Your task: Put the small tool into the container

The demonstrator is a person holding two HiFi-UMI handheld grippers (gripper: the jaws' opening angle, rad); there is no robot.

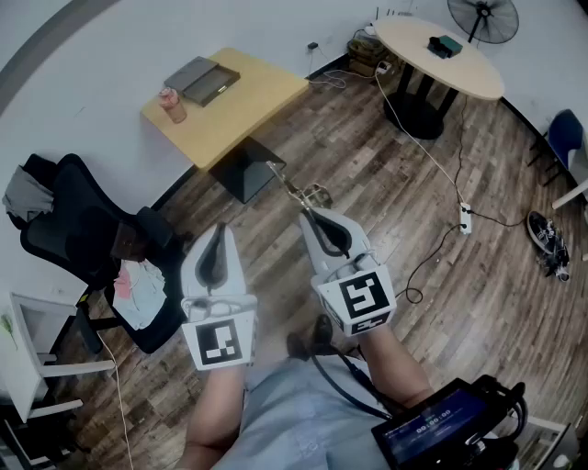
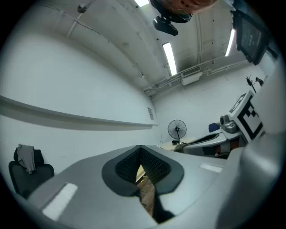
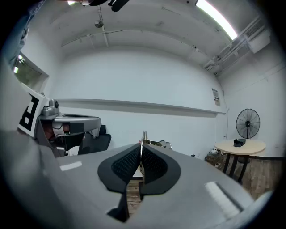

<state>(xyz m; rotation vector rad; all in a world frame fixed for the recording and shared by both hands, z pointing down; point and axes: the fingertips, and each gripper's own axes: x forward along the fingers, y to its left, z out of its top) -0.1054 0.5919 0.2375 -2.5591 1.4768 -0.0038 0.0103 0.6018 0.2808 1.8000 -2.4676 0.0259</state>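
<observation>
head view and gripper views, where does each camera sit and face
Head view: on the person's head, facing steeply down at the wood floor; forearms, left gripper and right gripper show.
Left gripper view: on the left gripper, facing along its shut jaws to a white wall; right gripper at right.
Right gripper view: on the right gripper, jaws shut on the small tool, facing the wall; left gripper at left.
Shared: the fan is in all three.

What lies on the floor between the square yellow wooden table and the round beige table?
In the head view, only brown plank floor, with a heap of loose cables by the wall.
</observation>
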